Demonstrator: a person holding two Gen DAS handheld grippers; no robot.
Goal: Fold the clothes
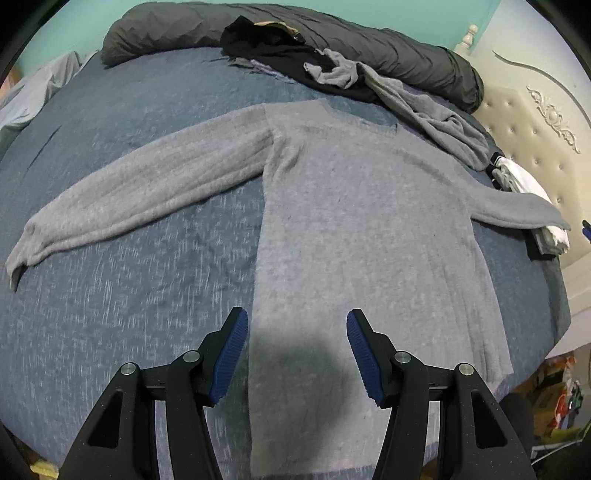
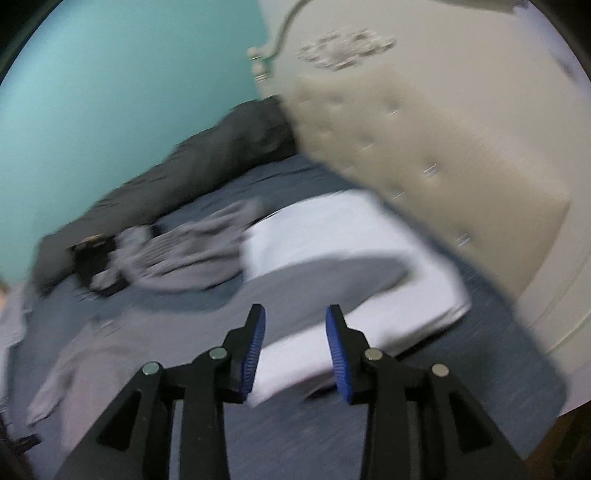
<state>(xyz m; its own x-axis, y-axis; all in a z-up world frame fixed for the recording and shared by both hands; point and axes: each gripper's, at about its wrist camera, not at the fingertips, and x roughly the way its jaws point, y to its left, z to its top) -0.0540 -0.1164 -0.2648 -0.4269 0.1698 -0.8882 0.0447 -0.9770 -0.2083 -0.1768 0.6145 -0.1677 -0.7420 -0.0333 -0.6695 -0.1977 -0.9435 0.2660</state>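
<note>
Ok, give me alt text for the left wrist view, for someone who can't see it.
A grey sweater lies flat on a blue bedspread, both sleeves spread out, with the open left gripper poised over its hem, holding nothing. Behind it lie crumpled grey clothes, a black garment and a dark rolled duvet.

The right gripper hangs with its fingers apart over a grey sleeve that lies across folded white cloth on the bed.

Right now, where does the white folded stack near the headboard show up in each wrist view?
Left wrist view: the white folded stack sits at the far right edge, partly under the grey sweater's sleeve.
Right wrist view: it fills the centre, blurred, just beyond the fingertips.
Shared landmark: the tufted cream headboard.
</note>
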